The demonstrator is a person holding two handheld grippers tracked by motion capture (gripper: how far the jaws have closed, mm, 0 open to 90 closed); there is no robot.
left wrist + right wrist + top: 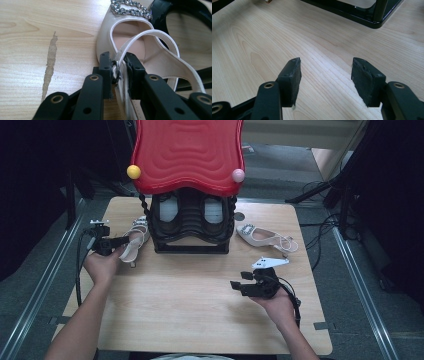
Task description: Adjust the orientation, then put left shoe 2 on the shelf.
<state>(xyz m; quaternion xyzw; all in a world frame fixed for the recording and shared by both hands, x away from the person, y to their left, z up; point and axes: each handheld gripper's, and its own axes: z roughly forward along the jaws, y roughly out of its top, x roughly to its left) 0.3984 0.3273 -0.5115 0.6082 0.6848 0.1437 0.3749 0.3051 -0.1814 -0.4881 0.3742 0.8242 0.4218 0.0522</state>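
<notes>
A white sandal (pixel 136 239) with a rhinestone buckle (pixel 131 6) lies on the wooden table, left of a black shoe rack (pixel 190 222). My left gripper (pixel 121 241) is shut on its thin heel strap (pixel 140 37), with the small metal strap buckle (pixel 115 71) pinched between the pads. The matching sandal (pixel 265 238) lies to the right of the rack. My right gripper (pixel 236 285) hovers open over bare wood at the front right, nothing between its fingers (pixel 292 75).
The rack carries a wavy red top (pixel 187 152) with a yellow ball (pixel 133 171) and a pink ball (pixel 238 175) at its corners. The table (pixel 200 315) has bare wood in front of the rack. Cables and stands lie on the floor at the right.
</notes>
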